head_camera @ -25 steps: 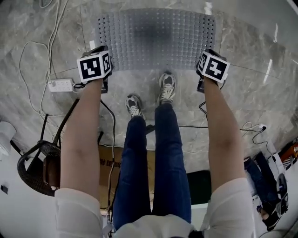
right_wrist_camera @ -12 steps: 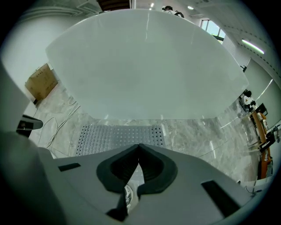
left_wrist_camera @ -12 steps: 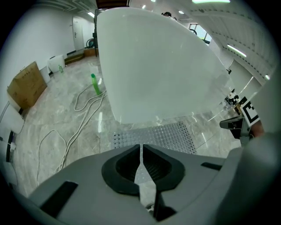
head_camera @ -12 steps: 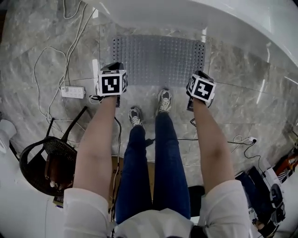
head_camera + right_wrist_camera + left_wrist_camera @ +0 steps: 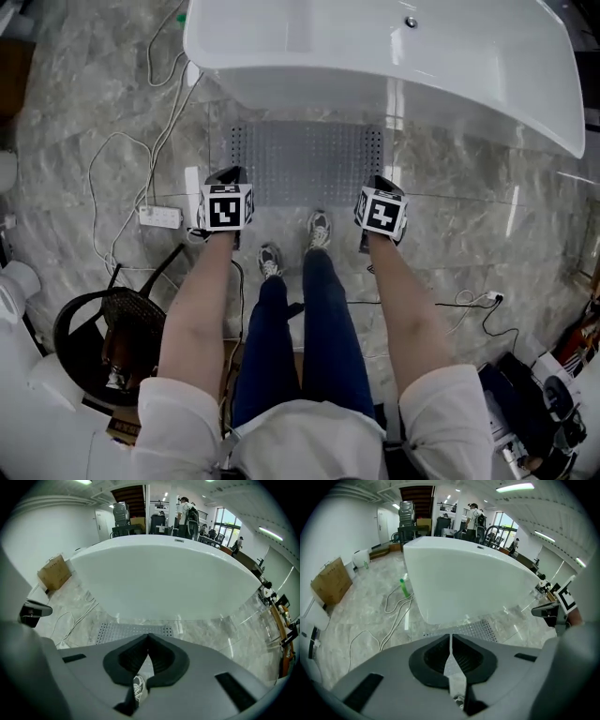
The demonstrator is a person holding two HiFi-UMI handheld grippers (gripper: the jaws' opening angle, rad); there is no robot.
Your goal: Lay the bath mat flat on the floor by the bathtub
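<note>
The grey marble-veined floor (image 5: 84, 122) fills the head view. The white oval bathtub (image 5: 375, 66) spans its 12 o'clock edge. Just at the tub's 6 o'clock side lies the grey perforated rubber bath mat (image 5: 305, 164), flat with no fold showing. Its long edge runs along the tub wall, presumably so that anyone stepping out lands on it. The mat looks laid as the task asks.

The left gripper (image 5: 450, 639) hangs over the mat's 7 o'clock corner and the right gripper (image 5: 148, 638) over its 5 o'clock corner. Both have their jaws pressed together on nothing and sit clear above the mat. A white power strip (image 5: 159, 217) lies at the mat's 8 o'clock, well apart from it.
</note>
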